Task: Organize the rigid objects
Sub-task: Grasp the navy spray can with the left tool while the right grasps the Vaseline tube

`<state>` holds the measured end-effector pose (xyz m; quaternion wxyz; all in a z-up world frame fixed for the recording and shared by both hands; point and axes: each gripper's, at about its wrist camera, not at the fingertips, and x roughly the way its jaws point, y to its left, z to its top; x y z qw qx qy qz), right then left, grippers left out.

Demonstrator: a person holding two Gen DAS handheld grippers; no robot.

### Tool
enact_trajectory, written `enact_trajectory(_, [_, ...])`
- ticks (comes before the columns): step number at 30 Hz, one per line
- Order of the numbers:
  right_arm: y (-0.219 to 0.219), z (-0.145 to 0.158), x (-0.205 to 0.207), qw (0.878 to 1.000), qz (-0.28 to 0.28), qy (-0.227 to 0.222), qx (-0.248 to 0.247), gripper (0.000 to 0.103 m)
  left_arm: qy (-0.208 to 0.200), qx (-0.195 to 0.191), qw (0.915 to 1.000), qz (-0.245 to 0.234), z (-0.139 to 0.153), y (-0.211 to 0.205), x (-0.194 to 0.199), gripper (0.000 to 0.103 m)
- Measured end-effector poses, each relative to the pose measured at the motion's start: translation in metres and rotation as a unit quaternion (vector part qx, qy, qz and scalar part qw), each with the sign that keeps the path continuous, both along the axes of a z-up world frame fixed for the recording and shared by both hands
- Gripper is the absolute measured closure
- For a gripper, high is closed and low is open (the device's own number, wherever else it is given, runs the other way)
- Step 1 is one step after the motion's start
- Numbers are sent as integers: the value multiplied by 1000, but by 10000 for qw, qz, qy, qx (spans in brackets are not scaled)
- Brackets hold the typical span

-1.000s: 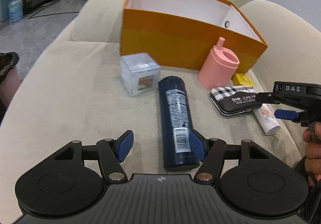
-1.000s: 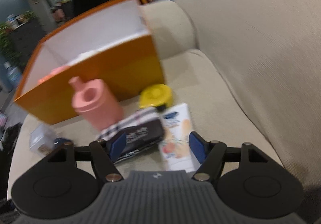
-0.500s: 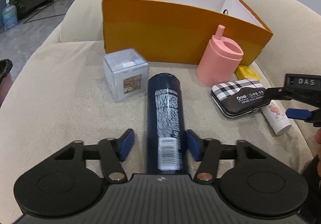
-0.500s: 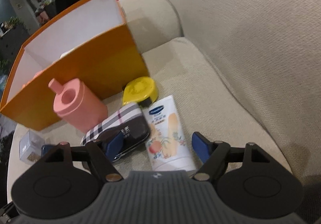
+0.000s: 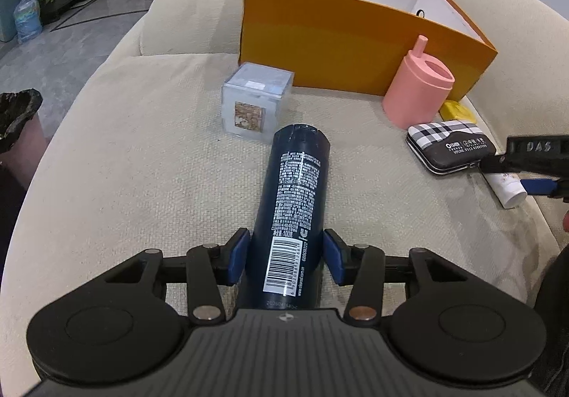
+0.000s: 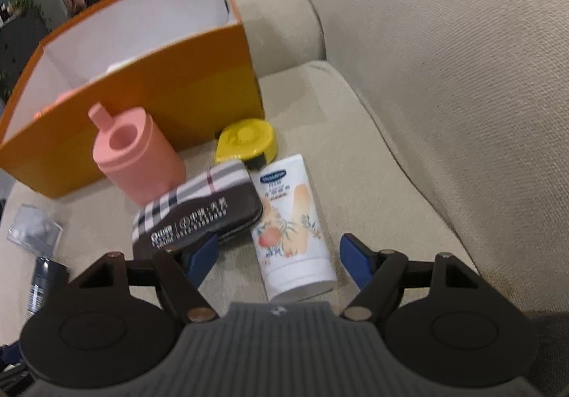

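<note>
My left gripper [image 5: 284, 260] is clamped on the dark can [image 5: 293, 205] lying on the sofa cushion [image 5: 124, 183]. Right gripper [image 6: 277, 256] stands apart around the lotion tube [image 6: 293, 230]. Next, I judge: lift the can into the orange box [image 5: 320, 52].

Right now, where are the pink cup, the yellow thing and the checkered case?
pink cup [image 6: 138, 162], right wrist view, on its side wall.
yellow thing [image 6: 247, 139], right wrist view, on its flat top.
checkered case [image 5: 450, 146], left wrist view, on its lid.
</note>
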<state>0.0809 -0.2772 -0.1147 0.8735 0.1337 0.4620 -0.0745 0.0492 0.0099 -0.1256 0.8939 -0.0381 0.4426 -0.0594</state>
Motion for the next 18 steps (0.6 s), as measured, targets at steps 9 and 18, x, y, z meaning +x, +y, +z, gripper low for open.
enact_trajectory(9, [15, -18, 16, 9973, 425, 253, -539, 41, 122, -14, 9999, -46, 0, 1, 3, 47])
enact_trajectory(18, [39, -8, -10, 9927, 1044, 571, -192, 57, 51, 139, 9998, -122, -1, -3, -1, 47])
